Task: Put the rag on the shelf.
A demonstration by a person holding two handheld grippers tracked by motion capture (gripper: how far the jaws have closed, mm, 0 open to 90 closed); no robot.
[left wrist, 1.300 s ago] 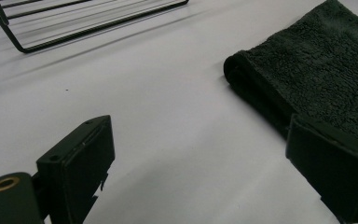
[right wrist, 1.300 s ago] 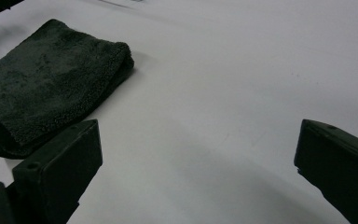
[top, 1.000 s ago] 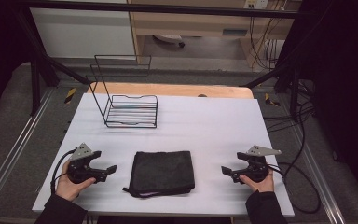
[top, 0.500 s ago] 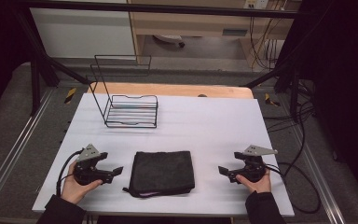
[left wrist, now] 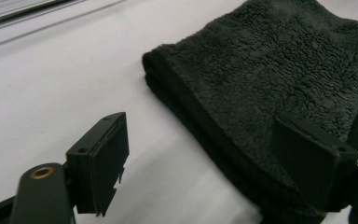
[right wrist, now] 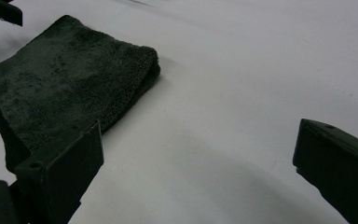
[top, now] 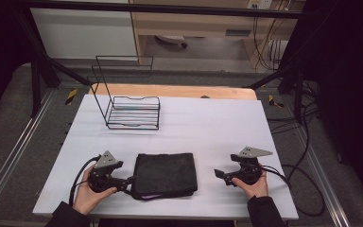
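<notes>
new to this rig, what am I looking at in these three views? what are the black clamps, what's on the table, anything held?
No robot here: a person holds a two-jaw gripper in each hand. The high view looks down on the white table; the other two cameras ride on the grippers and look along their black jaws. On the table lie a folded dark towel and, farther back, a black wire rack. The left gripper is at the towel's left edge; its jaws have just been closing but do not yet pinch it. The right gripper is open, apart from the towel. Nothing is held.

black wire rack (top: pixel 133 109), white table (top: pixel 208 123)
</notes>
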